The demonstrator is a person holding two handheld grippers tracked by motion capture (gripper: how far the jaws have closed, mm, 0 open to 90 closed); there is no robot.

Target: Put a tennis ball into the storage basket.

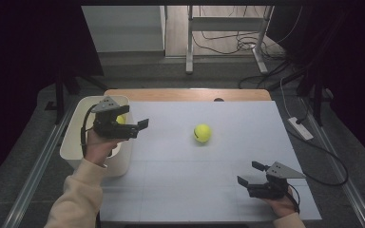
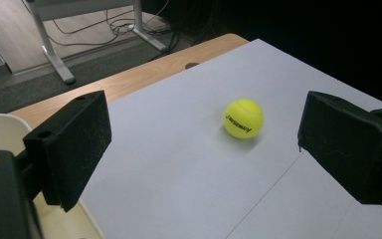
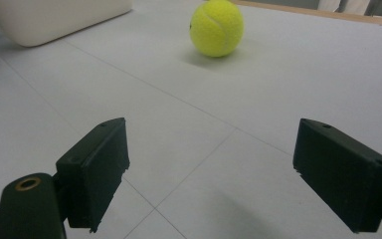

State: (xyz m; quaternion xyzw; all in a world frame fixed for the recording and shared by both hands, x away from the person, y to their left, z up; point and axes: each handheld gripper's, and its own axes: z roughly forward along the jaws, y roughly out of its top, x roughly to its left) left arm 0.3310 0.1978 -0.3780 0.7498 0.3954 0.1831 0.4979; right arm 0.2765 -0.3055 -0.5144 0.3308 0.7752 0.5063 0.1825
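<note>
A yellow tennis ball (image 1: 202, 133) lies on the white table top (image 1: 180, 190), a little right of the middle. My left gripper (image 1: 140, 128) hovers over the right rim of a white bin (image 1: 76, 137) and points right toward the ball. In the left gripper view its jaws stand wide apart and empty, with the ball (image 2: 243, 118) farther off between them. A bit of a second yellow ball (image 1: 120, 119) shows in the bin behind that gripper. My right gripper (image 1: 250, 173) rests near the front right corner, open and empty. From the right gripper view the ball (image 3: 216, 27) lies well ahead.
The white bin (image 3: 54, 20) stands at the table's left edge. A strip of wooden table (image 1: 185, 94) runs along the far side. Beyond it are metal table legs (image 1: 189, 42) and loose cables on the floor. A power strip (image 1: 300, 128) lies off the right edge.
</note>
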